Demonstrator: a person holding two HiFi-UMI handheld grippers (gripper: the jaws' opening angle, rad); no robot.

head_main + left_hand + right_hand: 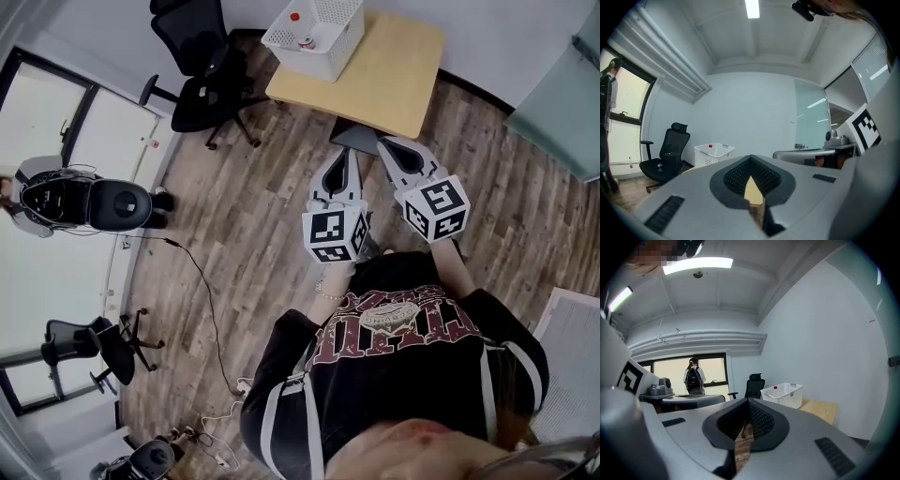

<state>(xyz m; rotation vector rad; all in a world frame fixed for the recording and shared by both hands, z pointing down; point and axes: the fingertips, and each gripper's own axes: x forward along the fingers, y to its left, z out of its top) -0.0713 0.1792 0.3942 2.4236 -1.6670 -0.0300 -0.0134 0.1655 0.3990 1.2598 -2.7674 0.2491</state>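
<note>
I hold both grippers side by side at chest height over a wood-plank floor, pointed at a light wooden table [398,80]. My left gripper [338,161] has its jaws pressed together with nothing between them. In the left gripper view the left gripper [751,160] shows only a thin slit with table and floor behind it. My right gripper [392,148] is shut and empty too, and in its own view the right gripper [748,401] frames a sliver of floor. A white slatted basket [315,34] stands on the table's far left corner and holds a red-capped item [294,17].
A black office chair [201,67] stands left of the table. A person with a backpack [693,378] stands by the windows at the left. A second chair [101,349] and a floor cable [202,292] lie nearer me. A frosted glass partition [561,105] is at the right.
</note>
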